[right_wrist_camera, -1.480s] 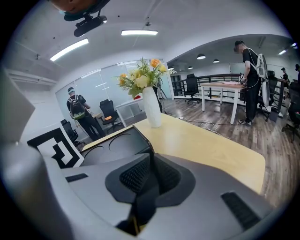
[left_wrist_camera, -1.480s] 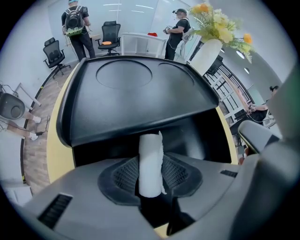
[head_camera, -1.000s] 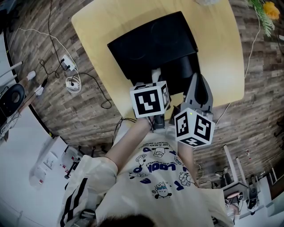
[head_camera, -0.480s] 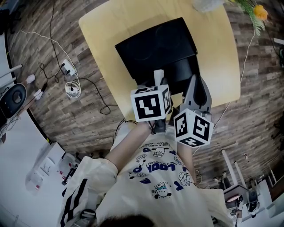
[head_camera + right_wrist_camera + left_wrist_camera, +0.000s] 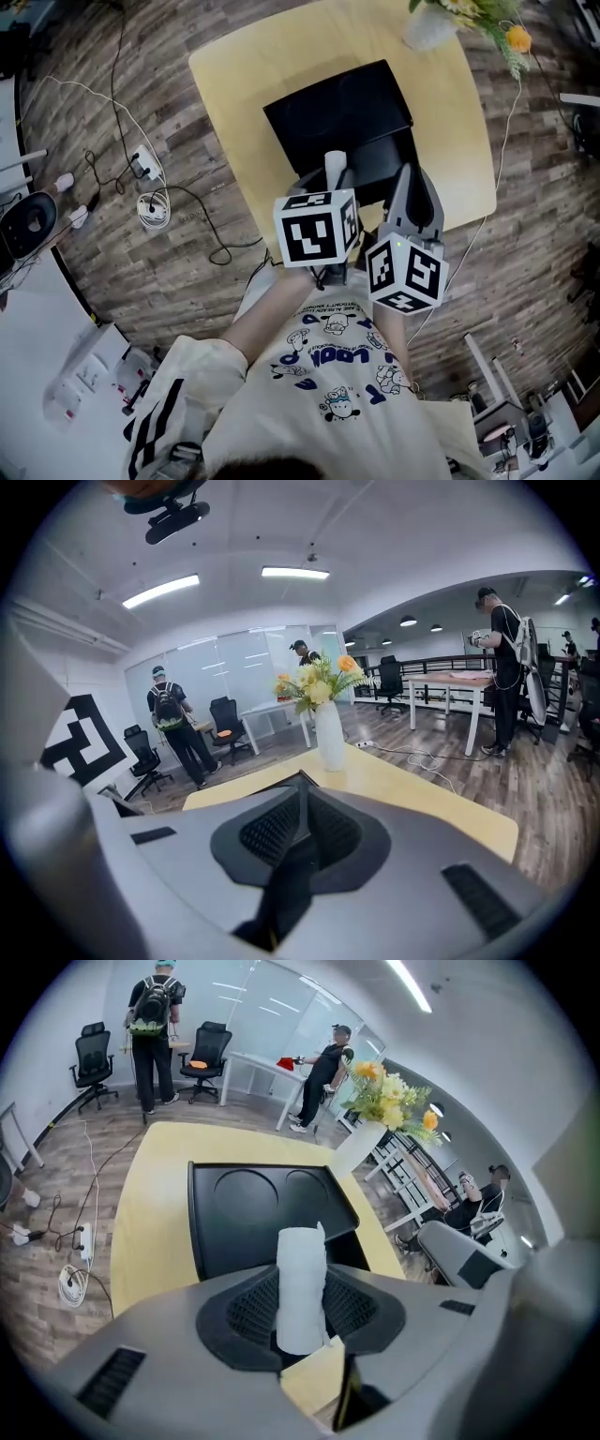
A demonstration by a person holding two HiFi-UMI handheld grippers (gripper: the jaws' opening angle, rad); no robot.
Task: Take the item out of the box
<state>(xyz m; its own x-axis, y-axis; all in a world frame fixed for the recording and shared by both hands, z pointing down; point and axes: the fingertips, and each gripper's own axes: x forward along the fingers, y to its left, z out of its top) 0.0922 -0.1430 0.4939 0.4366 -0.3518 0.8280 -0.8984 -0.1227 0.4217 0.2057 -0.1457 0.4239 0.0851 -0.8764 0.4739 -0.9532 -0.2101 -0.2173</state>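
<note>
A black box (image 5: 375, 155) with its lid (image 5: 333, 112) folded back lies on the pale wooden table (image 5: 234, 94). My left gripper (image 5: 335, 183) is shut on a white cylindrical roll (image 5: 335, 166), which stands upright between the pads above the box's near edge. In the left gripper view the roll (image 5: 301, 1283) sticks up from the gripper (image 5: 301, 1316), with the lid (image 5: 253, 1213) behind it. My right gripper (image 5: 413, 185) hangs just right of the left one over the box's near right corner. In its own view the right gripper (image 5: 302, 832) has its jaws pressed together with nothing seen between them.
A white vase of flowers (image 5: 427, 26) stands at the table's far edge, also visible as the vase (image 5: 329, 735) straight ahead of the right gripper. Cables and a power strip (image 5: 150, 173) lie on the floor to the left. People stand at desks in the background.
Both grippers have risen together above the box. The white roll has come up with the left gripper and shows more fully.
</note>
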